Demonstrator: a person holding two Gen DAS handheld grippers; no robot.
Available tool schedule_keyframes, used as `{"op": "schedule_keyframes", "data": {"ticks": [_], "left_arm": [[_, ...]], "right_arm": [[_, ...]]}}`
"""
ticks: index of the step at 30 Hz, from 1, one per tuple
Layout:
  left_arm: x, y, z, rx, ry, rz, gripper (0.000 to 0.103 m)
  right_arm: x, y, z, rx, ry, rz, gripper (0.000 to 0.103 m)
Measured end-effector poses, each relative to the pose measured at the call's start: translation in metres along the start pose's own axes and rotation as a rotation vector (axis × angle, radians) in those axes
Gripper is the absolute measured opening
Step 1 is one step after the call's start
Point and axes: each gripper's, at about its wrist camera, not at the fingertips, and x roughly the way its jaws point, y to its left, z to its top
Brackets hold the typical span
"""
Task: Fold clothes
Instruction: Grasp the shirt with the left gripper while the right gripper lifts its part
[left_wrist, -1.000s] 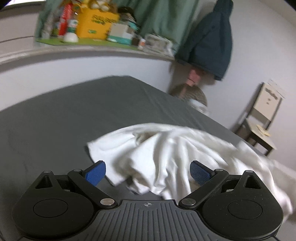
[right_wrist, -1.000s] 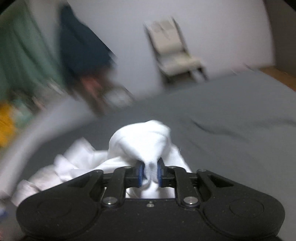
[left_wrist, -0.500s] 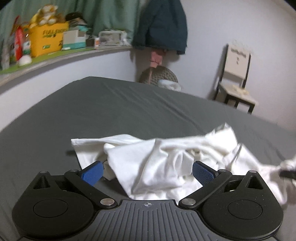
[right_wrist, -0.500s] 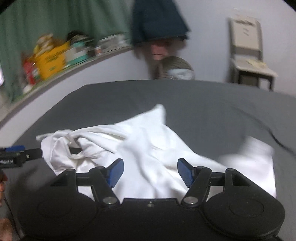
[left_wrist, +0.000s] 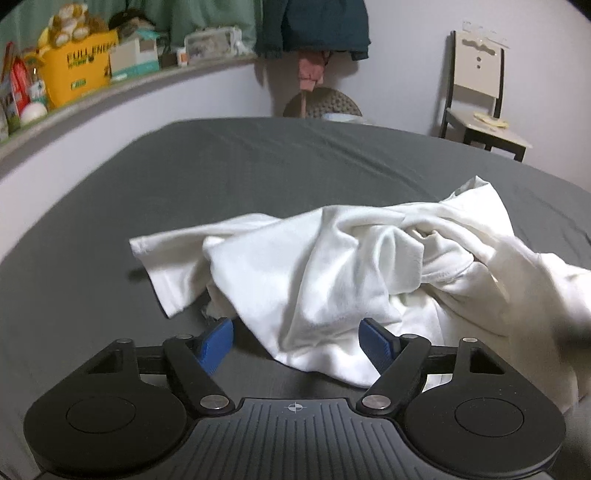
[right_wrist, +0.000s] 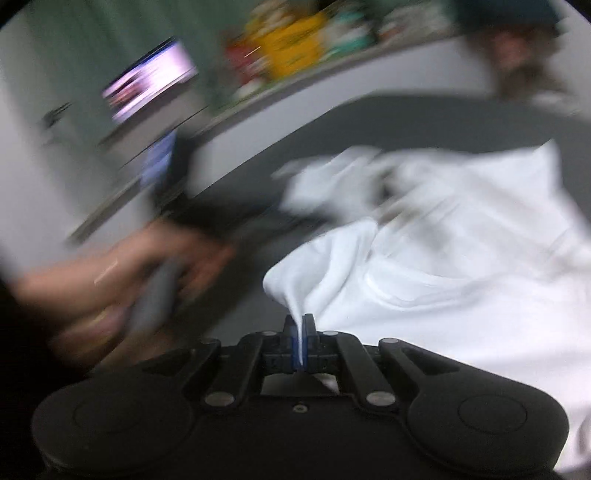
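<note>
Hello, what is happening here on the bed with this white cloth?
A person with a gripper in each hand is starting to fold a crumpled white garment lying on the grey bed sheet. The right gripper has its jaws shut on a pinch of the fabric. The left gripper has just been closing its jaws, but they stand apart with a fold of the garment between them, not yet pressed. Nothing is folded yet.

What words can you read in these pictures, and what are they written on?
"FULL ENERG...": large dark letters on the yellow box on the shelf; the end of the word is cut off.
Smaller print under it on the yellow box: too small to read.
Red packet and pale box on the shelf: print too small to read.
Right wrist view: too blurred to read anything.
</note>
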Motion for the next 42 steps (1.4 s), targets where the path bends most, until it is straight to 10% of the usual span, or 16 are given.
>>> {"op": "schedule_keyframes", "data": {"ticks": [7,13,18,28,30,31,34,42], "left_arm": [[-0.007,-0.014,-0.007,0.019,0.031,-0.051,0.078],[-0.020,-0.013,-0.006,-0.024,0.021,-0.023,0.088],[-0.016,-0.004,-0.002,-0.057,0.024,0.054,0.088],[0.013,-0.005,0.004,-0.080,-0.010,0.089,0.087],[0.020,-0.005,0.004,-0.089,-0.004,0.064,0.082],[0.024,-0.006,0.003,-0.084,0.008,0.057,0.061],[0.033,-0.002,-0.001,-0.112,0.027,0.020,0.022],[0.030,0.035,0.007,-0.281,-0.068,0.076,0.003]], "right_arm": [[0.013,0.026,-0.036,-0.065,0.241,-0.019,0.011],[-0.025,0.010,0.023,-0.097,-0.091,-0.212,0.065],[0.000,-0.030,0.094,-0.207,-0.118,-0.563,0.061],[0.145,-0.042,0.180,-0.430,0.122,-0.649,0.047],[0.156,-0.045,0.178,-0.436,0.136,-0.643,0.031],[0.155,-0.047,0.175,-0.414,0.135,-0.636,0.014],[0.142,-0.059,0.183,-0.259,0.056,-0.607,0.010],[-0.023,-0.110,0.172,0.233,-0.544,-0.707,0.009]]}}
